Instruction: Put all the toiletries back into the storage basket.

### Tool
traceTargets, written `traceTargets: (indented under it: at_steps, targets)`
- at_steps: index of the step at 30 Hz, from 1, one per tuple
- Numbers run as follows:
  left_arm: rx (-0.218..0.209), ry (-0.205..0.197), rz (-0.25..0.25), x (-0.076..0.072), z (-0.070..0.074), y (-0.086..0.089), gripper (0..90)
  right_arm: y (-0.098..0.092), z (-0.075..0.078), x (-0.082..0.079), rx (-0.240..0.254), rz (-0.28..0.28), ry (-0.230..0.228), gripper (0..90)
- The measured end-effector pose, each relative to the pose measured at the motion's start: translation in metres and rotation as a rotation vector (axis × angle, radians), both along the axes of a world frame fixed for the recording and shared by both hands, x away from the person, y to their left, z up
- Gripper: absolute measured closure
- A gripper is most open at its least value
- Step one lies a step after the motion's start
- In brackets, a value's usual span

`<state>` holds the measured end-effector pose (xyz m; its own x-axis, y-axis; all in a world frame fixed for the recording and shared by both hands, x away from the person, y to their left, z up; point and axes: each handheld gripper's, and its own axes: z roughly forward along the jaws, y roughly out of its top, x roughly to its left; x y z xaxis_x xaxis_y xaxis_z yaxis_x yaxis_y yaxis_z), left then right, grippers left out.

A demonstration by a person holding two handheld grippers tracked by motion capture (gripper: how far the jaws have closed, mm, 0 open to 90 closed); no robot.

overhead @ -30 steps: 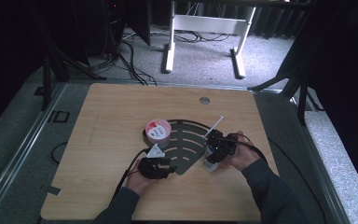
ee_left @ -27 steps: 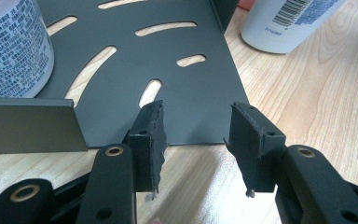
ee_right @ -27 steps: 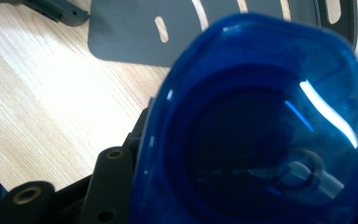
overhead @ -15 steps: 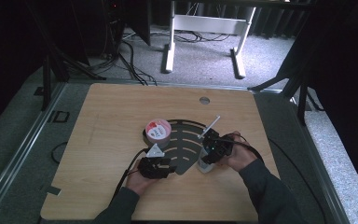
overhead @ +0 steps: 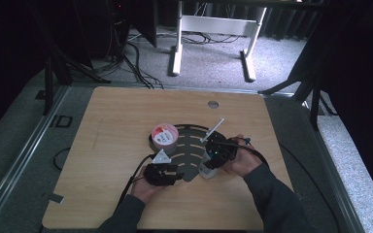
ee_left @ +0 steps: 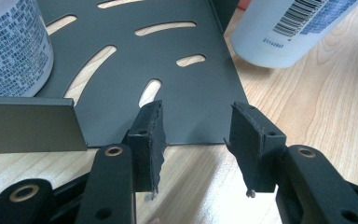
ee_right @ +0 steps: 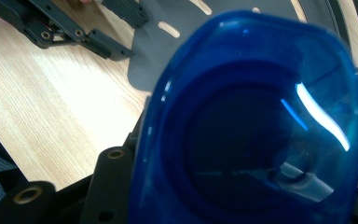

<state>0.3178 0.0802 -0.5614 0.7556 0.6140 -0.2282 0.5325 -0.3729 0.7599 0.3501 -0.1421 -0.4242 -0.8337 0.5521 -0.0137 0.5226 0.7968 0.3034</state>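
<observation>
Black jaws of my left gripper (ee_left: 195, 140) stand open at the slotted plate's (ee_left: 168, 60) near edge on the wooden counter (overhead: 111, 121). My right gripper (overhead: 212, 158) holds a blue-capped bottle (ee_right: 256, 126) upright beside the plate; farther off stands a red-lidded tub (overhead: 164, 135).

In the left gripper view, the white plastic bottle (ee_left: 279, 28) at the upper right carries a black barcode with a row of small digits under it, too small to read with certainty, beside a patch of blue print. The white cylindrical container (ee_left: 11, 46) at the upper left is covered in dense lines of tiny dark print that cannot be made out. In the high view, the round red-and-white lid (overhead: 164, 134) of that container bears marks too small to read.
</observation>
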Motion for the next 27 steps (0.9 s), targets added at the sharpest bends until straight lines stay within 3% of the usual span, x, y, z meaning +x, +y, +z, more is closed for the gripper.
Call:
traceTargets:
  at_steps: [27]
  targets:
    - [0.034,-0.029,-0.001,-0.004,0.001,-0.003,54.6,0.028,0.011,0.015,0.02,-0.011,-0.032,54.5]
